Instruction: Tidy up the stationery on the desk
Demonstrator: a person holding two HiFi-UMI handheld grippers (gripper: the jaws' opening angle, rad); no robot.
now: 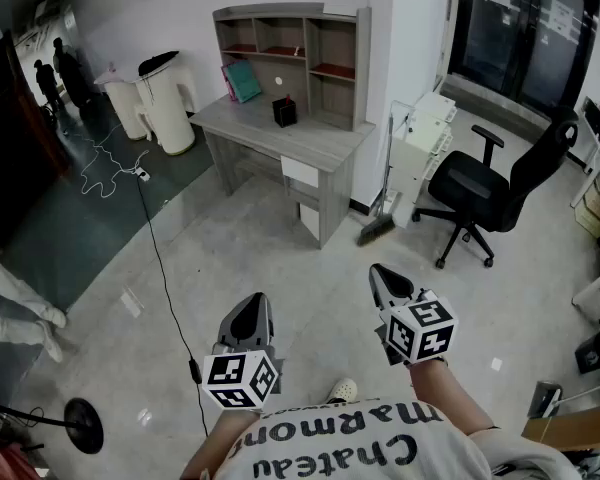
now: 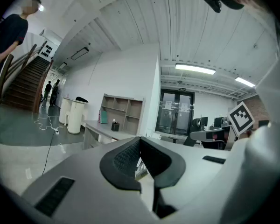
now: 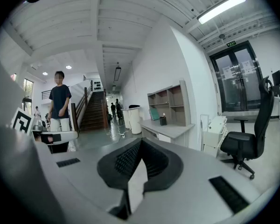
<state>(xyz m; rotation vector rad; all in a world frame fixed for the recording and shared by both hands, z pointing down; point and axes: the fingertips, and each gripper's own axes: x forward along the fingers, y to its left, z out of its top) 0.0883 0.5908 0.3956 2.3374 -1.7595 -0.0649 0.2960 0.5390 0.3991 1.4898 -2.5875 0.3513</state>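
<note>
A grey desk (image 1: pixel 315 144) with a shelf unit on it stands by the far wall, several steps away from me. On it are a black pen holder (image 1: pixel 284 112) and a teal book (image 1: pixel 243 81) that leans against the shelves. Both grippers hover over the floor in front of my body, well short of the desk. The left gripper (image 1: pixel 252 304) is shut and empty, its jaws meeting at the tips (image 2: pixel 140 141). The right gripper (image 1: pixel 381 272) is likewise shut with nothing in it (image 3: pixel 141 143). The right gripper view also shows the desk (image 3: pixel 172 129) and pen holder (image 3: pixel 163 121).
A black office chair (image 1: pixel 490 193) stands right of the desk, with a white cabinet (image 1: pixel 420 138) and a broom (image 1: pixel 377 226) between them. Two white bins (image 1: pixel 165 98) stand left of the desk. A black cable (image 1: pixel 160 258) runs across the floor. A person (image 3: pixel 60 106) stands near the stairs.
</note>
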